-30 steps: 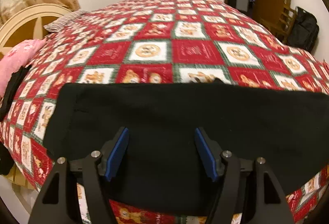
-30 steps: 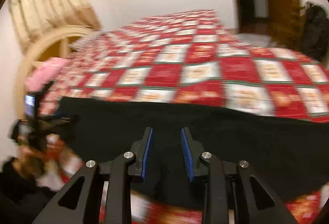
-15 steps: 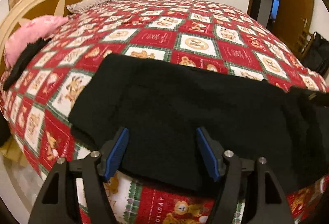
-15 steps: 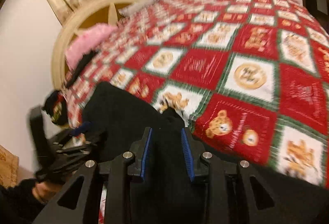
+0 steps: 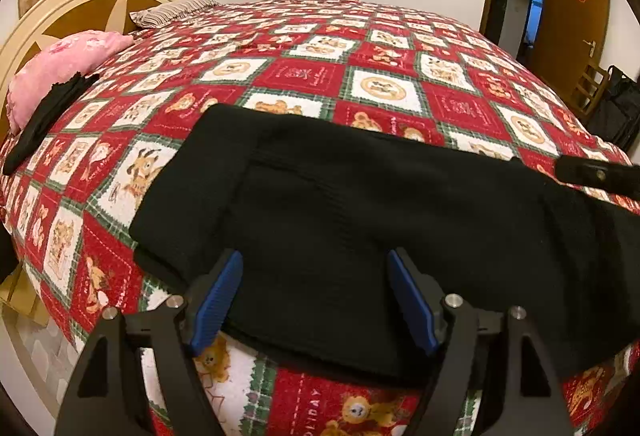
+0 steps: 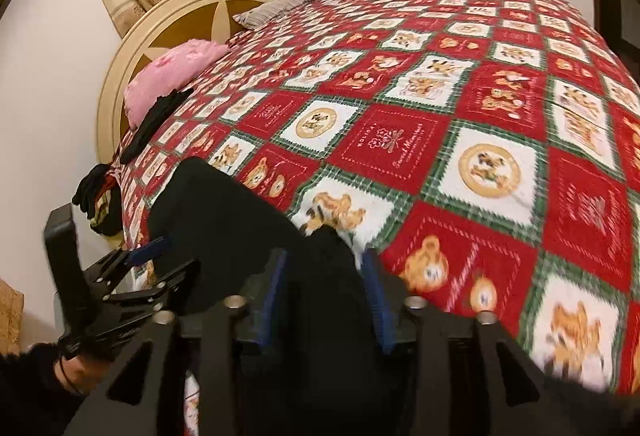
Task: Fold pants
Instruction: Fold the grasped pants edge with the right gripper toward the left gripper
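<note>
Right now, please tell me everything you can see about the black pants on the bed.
The black pants look like soft, matte knit fabric with a faint seam. They lie folded in a long flat band across the near edge of the red patchwork quilt. The left gripper is opening wide above the cloth, with nothing pinched. The right gripper is also opening, with a raised fold of cloth between its pads.

Black pants (image 5: 360,220) — soft knit, folded into a long band, lying flat across the bed's near edge.
</note>
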A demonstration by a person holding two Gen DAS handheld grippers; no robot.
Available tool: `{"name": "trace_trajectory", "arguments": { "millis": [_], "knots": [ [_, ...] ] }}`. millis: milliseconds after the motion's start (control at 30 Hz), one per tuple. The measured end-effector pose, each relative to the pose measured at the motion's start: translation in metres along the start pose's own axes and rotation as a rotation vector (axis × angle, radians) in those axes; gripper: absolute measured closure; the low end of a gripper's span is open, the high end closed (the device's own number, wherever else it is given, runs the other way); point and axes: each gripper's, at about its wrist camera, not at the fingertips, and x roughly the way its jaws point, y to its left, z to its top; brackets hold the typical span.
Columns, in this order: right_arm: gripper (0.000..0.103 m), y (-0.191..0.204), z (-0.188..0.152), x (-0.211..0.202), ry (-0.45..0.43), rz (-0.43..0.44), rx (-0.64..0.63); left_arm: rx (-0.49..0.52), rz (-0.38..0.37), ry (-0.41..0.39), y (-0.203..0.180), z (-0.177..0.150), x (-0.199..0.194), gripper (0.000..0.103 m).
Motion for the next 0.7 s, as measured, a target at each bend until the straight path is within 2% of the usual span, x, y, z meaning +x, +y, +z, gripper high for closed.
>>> {"name": "trace_trajectory", "arguments": {
  "millis": [67, 233, 333, 433, 467, 567, 700],
  "knots": [
    [0.056, 0.002, -0.002, 0.015, 0.083, 0.043, -0.004, -0.004, -0.003, 0.002, 0.001, 0.0, 0.0, 0.025],
    [0.055, 0.02, -0.012, -0.001, 0.056, 0.083, -0.075, -0.003, -0.001, 0.001, 0.0, 0.0, 0.0, 0.025],
    [0.055, 0.021, -0.018, 0.0, 0.082, 0.117, -0.072, -0.005, -0.003, 0.001, 0.001, 0.0, 0.0, 0.025],
    [0.055, 0.023, -0.018, -0.005, 0.069, 0.148, -0.072, -0.006, -0.003, 0.002, 0.0, -0.001, 0.001, 0.025],
    [0.055, 0.025, -0.018, -0.005, 0.071, 0.146, -0.073, -0.006, -0.003, 0.002, 0.001, 0.0, 0.001, 0.025],
    [0.055, 0.033, -0.021, -0.012, 0.06, 0.059, -0.127, -0.005, -0.003, 0.004, 0.001, 0.0, 0.001, 0.025],
    [0.055, 0.026, -0.028, -0.011, 0.116, 0.101, -0.114, -0.007, -0.008, 0.004, 0.002, -0.001, 0.001, 0.024]
  ]
}}
